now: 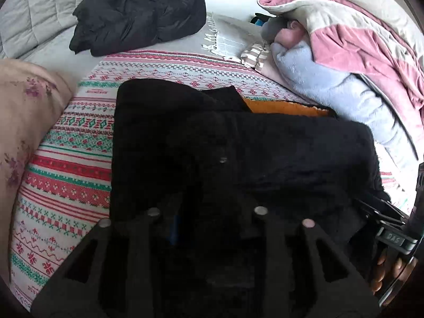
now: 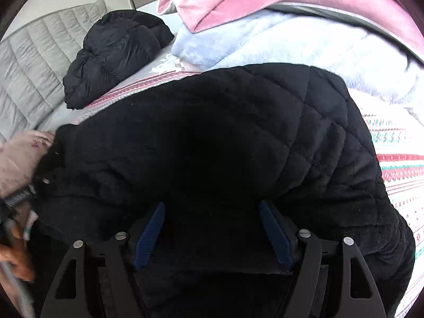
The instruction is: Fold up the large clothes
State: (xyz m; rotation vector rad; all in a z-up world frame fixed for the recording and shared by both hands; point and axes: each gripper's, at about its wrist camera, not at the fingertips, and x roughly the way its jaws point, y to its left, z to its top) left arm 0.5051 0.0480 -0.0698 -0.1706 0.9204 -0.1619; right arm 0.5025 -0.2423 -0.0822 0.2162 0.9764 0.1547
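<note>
Right gripper (image 2: 212,228) spread wide over black quilted coat (image 2: 212,137); left gripper (image 1: 206,212) unreadable; black puffer jacket (image 1: 137,13), pink-blue bedding (image 1: 344,66) crowd patterned blanket (image 1: 66,164).

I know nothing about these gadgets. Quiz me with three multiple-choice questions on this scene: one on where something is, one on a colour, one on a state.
1. Where does the folded black puffer coat lie?
A. On the far part of the bed, near the grey quilted headboard
B. On the floor
C. On top of the pink blanket

2. What colour are the right gripper pads?
A. Red
B. Blue
C. White

3. How do the right gripper's jaws stand?
A. Shut on the patterned sheet
B. Out of view
C. Spread apart, with the black quilted jacket between them

Answers: 1 A, it sits by the headboard in both views. 2 B, the ribbed pads are blue. 3 C, a wide gap separates the pads.
</note>
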